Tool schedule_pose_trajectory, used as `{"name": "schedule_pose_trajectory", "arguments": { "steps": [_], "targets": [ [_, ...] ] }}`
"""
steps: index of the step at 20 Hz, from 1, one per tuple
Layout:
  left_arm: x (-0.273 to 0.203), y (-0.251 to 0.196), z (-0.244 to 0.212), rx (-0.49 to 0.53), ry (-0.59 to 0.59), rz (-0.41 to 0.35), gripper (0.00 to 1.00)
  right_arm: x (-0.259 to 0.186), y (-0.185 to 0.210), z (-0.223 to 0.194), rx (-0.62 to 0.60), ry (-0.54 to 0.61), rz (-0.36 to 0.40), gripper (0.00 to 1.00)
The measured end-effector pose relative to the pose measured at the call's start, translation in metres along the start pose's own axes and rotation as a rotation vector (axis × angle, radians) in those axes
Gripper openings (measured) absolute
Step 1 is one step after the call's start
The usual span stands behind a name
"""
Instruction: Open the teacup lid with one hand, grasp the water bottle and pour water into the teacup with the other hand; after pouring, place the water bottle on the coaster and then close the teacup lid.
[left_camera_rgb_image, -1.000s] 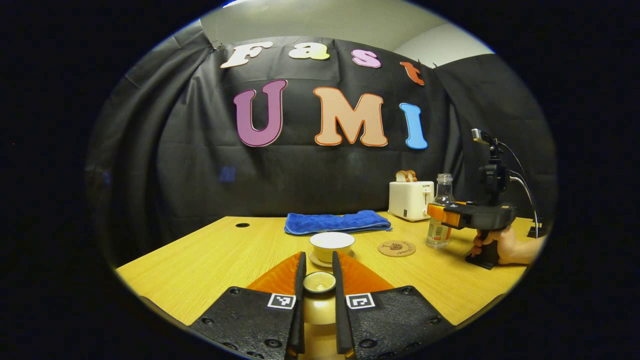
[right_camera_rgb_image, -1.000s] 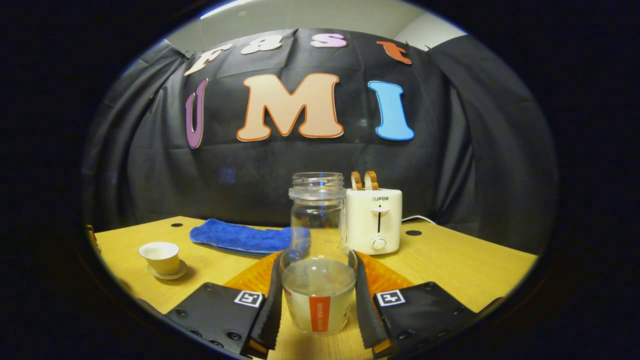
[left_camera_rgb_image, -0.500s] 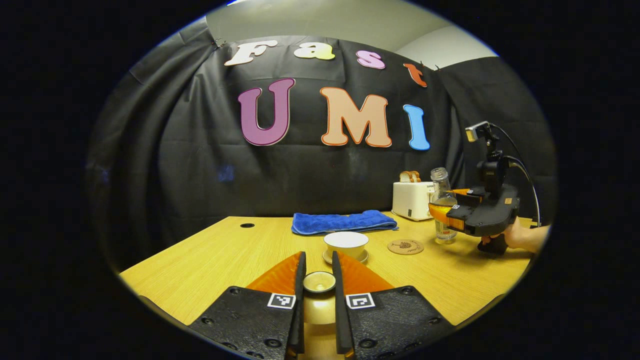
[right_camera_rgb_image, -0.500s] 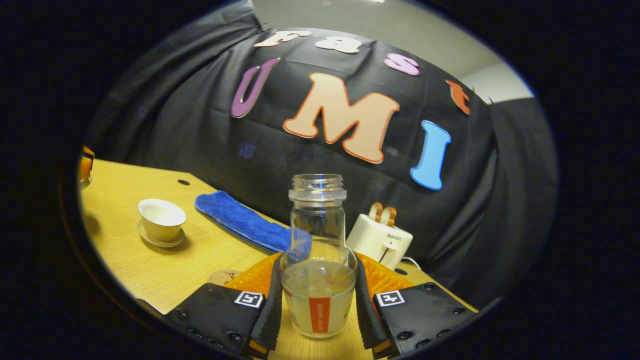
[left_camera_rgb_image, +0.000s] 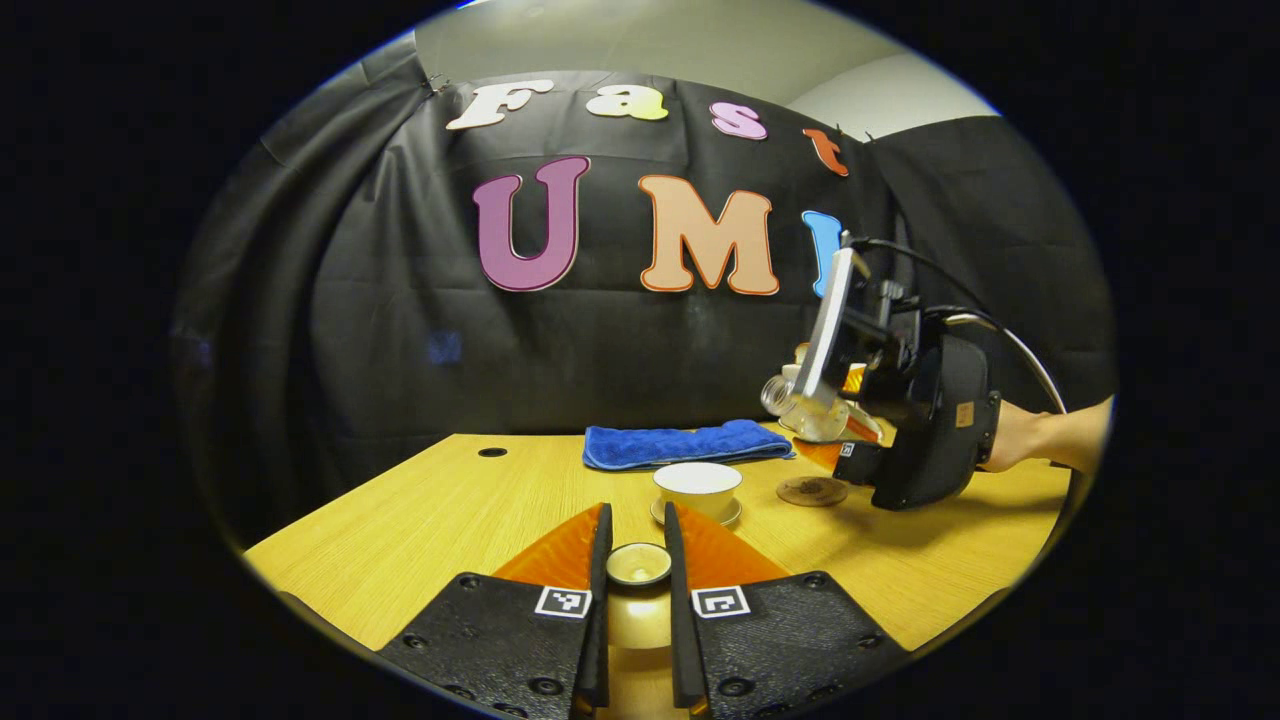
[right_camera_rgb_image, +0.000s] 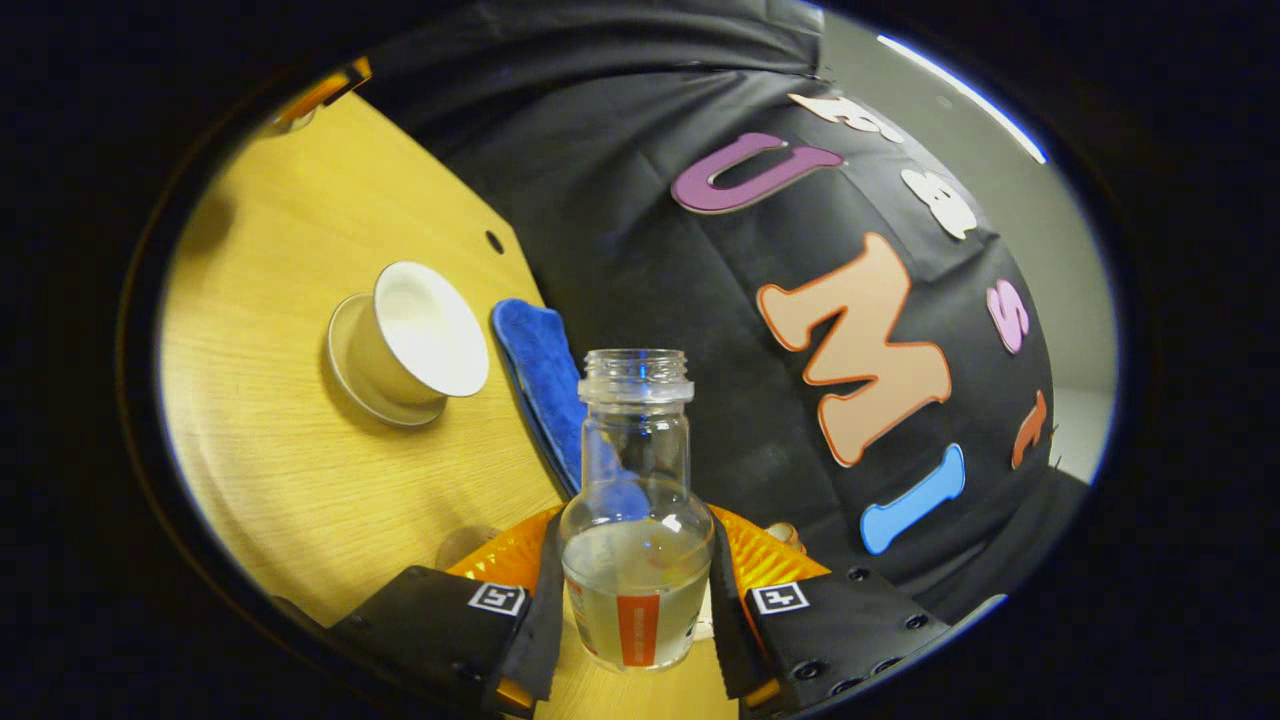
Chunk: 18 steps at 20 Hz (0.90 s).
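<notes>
My left gripper (left_camera_rgb_image: 636, 570) is shut on the small round teacup lid (left_camera_rgb_image: 638, 565), held above the near table. Beyond it the white teacup (left_camera_rgb_image: 697, 486) stands uncovered on its saucer. A round cork coaster (left_camera_rgb_image: 812, 490) lies just right of the cup. My right gripper (right_camera_rgb_image: 635, 590) is shut on the clear water bottle (right_camera_rgb_image: 635, 510), uncapped and partly filled. In the left gripper view the bottle (left_camera_rgb_image: 805, 408) is tilted with its mouth toward the cup, up and to the cup's right, with the right gripper (left_camera_rgb_image: 915, 425) behind it. The teacup (right_camera_rgb_image: 415, 340) lies to the upper left in the right gripper view.
A folded blue towel (left_camera_rgb_image: 690, 443) lies at the back of the wooden table (left_camera_rgb_image: 420, 510). A white toaster with bread sits behind the right gripper, mostly hidden. A hand (left_camera_rgb_image: 1040, 440) holds the right gripper from the right.
The right gripper lifted the bottle off the table, carried it left toward the teacup and tipped it over. The left gripper stayed still, holding the lid.
</notes>
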<state>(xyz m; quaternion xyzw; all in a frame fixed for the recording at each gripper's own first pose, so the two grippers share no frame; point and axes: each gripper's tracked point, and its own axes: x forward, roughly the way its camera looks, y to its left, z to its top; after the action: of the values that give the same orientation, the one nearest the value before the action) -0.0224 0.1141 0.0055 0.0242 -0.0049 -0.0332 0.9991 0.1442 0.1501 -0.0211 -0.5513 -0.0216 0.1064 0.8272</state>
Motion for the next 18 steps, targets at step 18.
{"name": "schedule_pose_trajectory", "arguments": {
  "steps": [18],
  "targets": [
    [-0.003, 0.01, 0.001, -0.001, -0.005, 0.009, 0.22, 0.005, 0.029, 0.022, -0.508, -0.023, 0.017, 0.65]
  ]
}}
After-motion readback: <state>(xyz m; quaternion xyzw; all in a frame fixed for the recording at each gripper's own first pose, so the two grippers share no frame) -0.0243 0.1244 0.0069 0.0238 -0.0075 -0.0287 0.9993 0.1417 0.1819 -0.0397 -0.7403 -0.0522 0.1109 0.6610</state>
